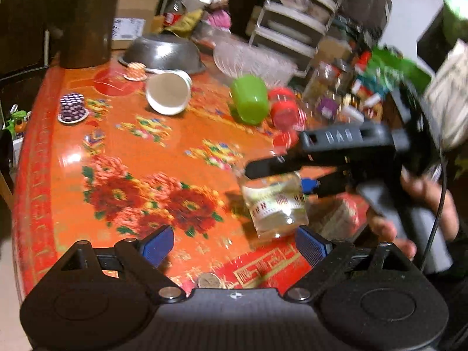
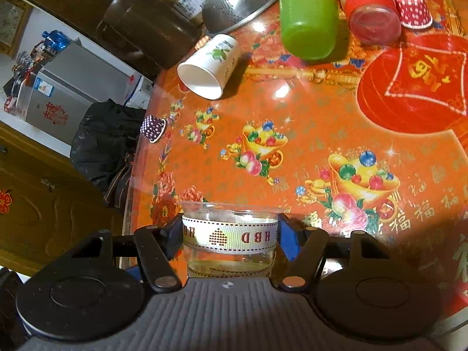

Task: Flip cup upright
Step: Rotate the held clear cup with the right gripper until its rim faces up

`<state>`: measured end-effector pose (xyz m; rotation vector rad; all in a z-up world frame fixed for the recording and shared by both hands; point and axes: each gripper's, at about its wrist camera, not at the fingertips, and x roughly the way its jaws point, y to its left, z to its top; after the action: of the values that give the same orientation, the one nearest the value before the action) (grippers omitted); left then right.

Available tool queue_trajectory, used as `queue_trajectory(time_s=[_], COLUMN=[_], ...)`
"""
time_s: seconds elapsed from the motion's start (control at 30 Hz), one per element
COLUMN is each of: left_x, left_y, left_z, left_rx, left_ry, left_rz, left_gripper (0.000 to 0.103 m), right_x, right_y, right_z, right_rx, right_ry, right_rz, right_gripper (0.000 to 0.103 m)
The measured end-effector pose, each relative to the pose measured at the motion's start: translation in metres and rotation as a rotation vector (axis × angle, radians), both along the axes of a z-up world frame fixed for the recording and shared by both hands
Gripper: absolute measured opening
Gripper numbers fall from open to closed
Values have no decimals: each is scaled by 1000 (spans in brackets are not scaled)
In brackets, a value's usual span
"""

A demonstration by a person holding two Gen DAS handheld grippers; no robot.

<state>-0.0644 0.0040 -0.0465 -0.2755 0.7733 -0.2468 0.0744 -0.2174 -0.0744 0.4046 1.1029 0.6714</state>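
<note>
A clear plastic cup (image 2: 229, 235) with a white "HBD" ribbon band sits between the blue pads of my right gripper (image 2: 229, 238), which is shut on it. In the left wrist view the same cup (image 1: 275, 204) hangs tilted above the table, held by the right gripper (image 1: 280, 175) that reaches in from the right. My left gripper (image 1: 234, 245) is open and empty, its blue pads (image 1: 156, 244) low over the orange tablecloth, just left of and below the cup.
On the orange flowered table (image 2: 321, 122) lie a white paper cup (image 2: 209, 67), a green cup (image 2: 307, 19) and a red-banded jar (image 2: 370, 8), all on their sides. A steel colander (image 1: 163, 54), a dark pitcher (image 1: 84, 17) and small cupcake liners (image 1: 73, 108) stand farther back.
</note>
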Motion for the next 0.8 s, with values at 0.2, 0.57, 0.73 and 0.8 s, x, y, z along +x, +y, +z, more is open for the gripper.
queue_trajectory(time_s=[0.2,0.57,0.73,0.8], left_x=[-7,-10,-7,-8], left_y=[21,25,30,31], left_z=[7,15,9,6], left_rx=[-79,-107,-150,-155], left_ry=[-57,-176,-166,-164], left_rz=[39,46,58,65], left_gripper=[92,92,92,92], right_x=[-45,-129,-129,-132], right_y=[-4,-11,-7,-1], right_z=[25,-6,-43,-50], right_rx=[-82,-169,-105,-110], right_ry=[-381,-1028,-1131,-1186], right_rz=[-86,-306,-356,-349], right_gripper=[65,66,66,66])
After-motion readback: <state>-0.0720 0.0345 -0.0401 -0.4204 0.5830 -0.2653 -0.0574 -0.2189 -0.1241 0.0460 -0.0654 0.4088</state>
